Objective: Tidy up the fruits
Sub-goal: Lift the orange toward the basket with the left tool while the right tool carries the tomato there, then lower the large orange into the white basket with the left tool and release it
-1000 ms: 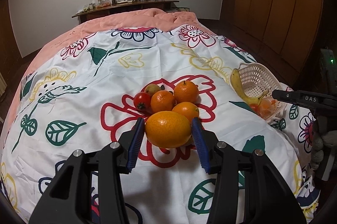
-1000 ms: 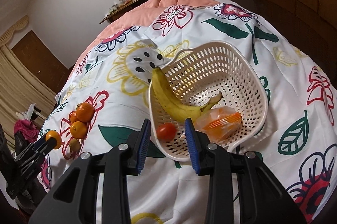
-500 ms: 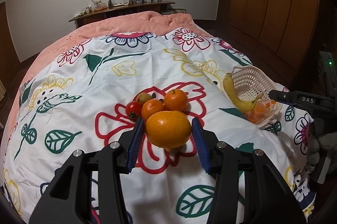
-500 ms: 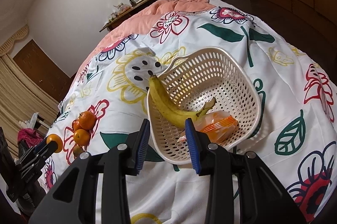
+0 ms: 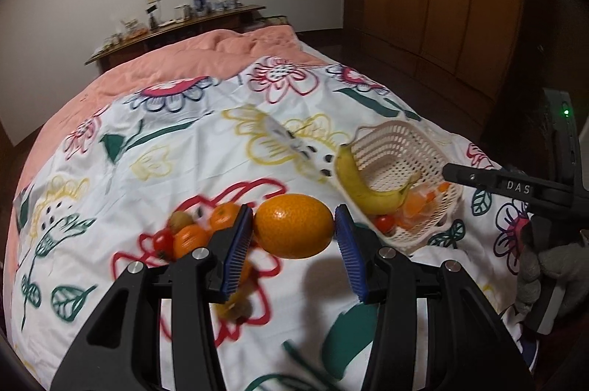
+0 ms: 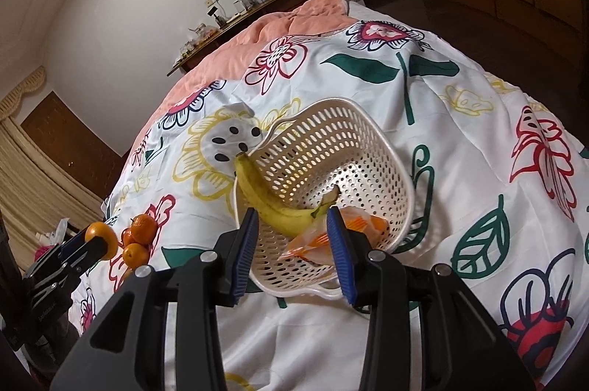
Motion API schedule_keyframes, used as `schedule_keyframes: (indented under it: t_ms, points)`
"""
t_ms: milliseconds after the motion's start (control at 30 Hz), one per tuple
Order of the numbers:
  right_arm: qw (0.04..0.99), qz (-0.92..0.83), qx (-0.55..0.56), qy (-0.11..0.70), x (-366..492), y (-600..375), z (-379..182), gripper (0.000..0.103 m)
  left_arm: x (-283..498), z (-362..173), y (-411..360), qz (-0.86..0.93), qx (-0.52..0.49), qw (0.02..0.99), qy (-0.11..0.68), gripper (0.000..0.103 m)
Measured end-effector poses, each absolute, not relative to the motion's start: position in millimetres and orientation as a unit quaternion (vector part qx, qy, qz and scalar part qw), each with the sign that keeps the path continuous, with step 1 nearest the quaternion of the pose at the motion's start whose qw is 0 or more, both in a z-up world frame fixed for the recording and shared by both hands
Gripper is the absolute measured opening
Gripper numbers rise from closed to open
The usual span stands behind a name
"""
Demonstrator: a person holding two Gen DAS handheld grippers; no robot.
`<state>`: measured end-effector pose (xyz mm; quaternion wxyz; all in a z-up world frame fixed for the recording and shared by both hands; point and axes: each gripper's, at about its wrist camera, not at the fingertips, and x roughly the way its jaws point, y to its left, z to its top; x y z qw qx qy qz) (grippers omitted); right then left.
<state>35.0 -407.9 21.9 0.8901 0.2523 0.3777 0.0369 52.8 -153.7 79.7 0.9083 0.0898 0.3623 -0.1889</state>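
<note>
L gripper is clamped on a big orange, w/ both blue pads pressed to its sides; fruit is held off the floral bedspread, shadow cast below. In the R wrist view the same L gripper is seen small at far left, orange at its tip, pads hardly visible there.

R gripper is parted, nothing between the pads; it's hovering over the near rim of the white basket. In the L wrist view only its black body w/ "DAS" lettering is shown at right edge, so its jaw gap can't be judged from there.

Basket contents per R view: 1 banana leaning on the left wall, stem up past the rim, + an orange-coloured plastic packet at the bottom. A small red tomato in the basket is shown only by the L view; in the R view that spot is hidden behind the fingers.

Loose pile on the bedspread, well apart from basket: in the L view approx 2 small oranges, 1 red tomato, 1 brownish kiwi-like fruit, partly blurred and partly behind the L finger. R view shows just 2 oranges of that pile clearly.
</note>
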Motion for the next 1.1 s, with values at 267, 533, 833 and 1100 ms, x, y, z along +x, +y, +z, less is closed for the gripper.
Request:
schedule_keyframes:
  t_ms: [267, 533, 833, 1100]
  points:
    - [0.885, 0.041, 0.262, 0.384, 37, -416, 13, 0.039, 77, 77, -194, -0.227, 0.090, 0.894, 0.376, 0.048]
    - [0.877, 0.061, 0.257, 0.401, 43, -406, 1, 0.039, 94, 71, -219, -0.238, 0.092, 0.886, 0.386, 0.048]
    - [0.871, 0.067, 0.254, 0.415, 53, -404, -14, 0.039, 104, 64, -221, -0.229, 0.092, 0.885, 0.396, 0.048]
    - [0.879, 0.028, 0.241, 0.411, 51, -419, -14, 0.039, 107, 65, -230, -0.241, 0.095, 0.883, 0.391, 0.048]
